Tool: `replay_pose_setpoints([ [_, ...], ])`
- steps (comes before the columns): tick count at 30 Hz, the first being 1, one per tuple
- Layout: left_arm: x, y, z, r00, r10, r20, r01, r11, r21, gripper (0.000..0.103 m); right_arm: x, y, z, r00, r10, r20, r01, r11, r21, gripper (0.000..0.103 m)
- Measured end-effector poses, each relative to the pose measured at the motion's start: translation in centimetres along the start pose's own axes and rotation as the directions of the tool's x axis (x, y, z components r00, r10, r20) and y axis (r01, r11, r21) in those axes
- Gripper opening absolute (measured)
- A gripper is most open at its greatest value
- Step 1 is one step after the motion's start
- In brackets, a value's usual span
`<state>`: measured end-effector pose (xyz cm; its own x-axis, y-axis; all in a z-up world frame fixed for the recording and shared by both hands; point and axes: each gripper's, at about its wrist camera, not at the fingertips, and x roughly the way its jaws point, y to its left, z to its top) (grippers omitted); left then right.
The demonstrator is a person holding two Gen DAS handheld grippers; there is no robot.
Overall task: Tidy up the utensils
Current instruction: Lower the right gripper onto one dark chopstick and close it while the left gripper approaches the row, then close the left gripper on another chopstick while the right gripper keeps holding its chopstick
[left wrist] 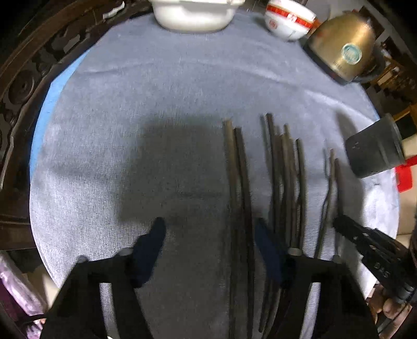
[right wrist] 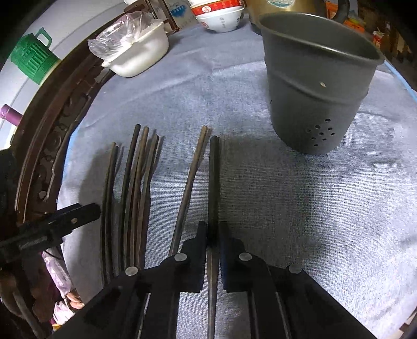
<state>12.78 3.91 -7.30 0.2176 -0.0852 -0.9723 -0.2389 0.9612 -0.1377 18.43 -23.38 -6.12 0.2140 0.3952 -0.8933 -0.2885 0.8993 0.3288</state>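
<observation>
Right gripper: my right gripper is pinched onto one dark chopstick, which runs straight up between its pads; a second chopstick lies just left of it, outside the grip
Left gripper: my left gripper stands spread over the cloth, with a pair of chopsticks lying between its fingers; I can't see either pad pressing on them
Chopsticks: the rest lie in a loose bundle between my two grippers, roughly parallel, tips pointing away from me
Holder: a grey perforated utensil holder stands upright on the cloth, ahead and to the right of my right gripper, apart from the chopsticks
Open room: I see bare blue-grey cloth ahead of my left gripper and between the chopsticks and the holder
Edges: the carved dark wooden table rim curves close along the left side; a white container, a red-and-white bowl and a brass-coloured kettle crowd the far edge
Writing: the bowl carries red marks and the kettle a round teal sticker; I can't read either
Only in right view: a green basket beyond the rim, and clear plastic on the white container
Only in left view: the kettle's full body
</observation>
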Motion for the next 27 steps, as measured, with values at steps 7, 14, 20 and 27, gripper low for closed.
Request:
replay_pose_setpoints([
  [7, 0.1, -1.0, 0.8, 1.0, 0.0, -0.03, 0.0, 1.0, -0.007, 0.059, -0.3, -0.5, -0.2, 1.0, 0.03, 0.004, -0.03, 1.0, -0.008, 0.011],
  [14, 0.8, -2.8, 1.6, 0.998, 0.022, -0.052, -0.021, 0.999, 0.032, 0.026, 0.2, 0.2, 0.5, 1.0, 0.014, -0.013, -0.014, 0.999, -0.042, 0.011],
  [20, -0.4, -1.0, 1.3, 0.992, -0.098, -0.081, 0.099, 0.995, 0.005, 0.028, 0.3, 0.6, 0.7, 0.999, -0.005, -0.032, 0.003, 0.998, -0.069, 0.011],
  [27, -2.3, -0.2, 1.0, 0.997, -0.074, -0.018, 0.075, 0.997, 0.007, 0.054, 0.7, 1.1, 0.7, 1.0, -0.01, -0.024, 0.008, 0.998, -0.057, 0.011],
])
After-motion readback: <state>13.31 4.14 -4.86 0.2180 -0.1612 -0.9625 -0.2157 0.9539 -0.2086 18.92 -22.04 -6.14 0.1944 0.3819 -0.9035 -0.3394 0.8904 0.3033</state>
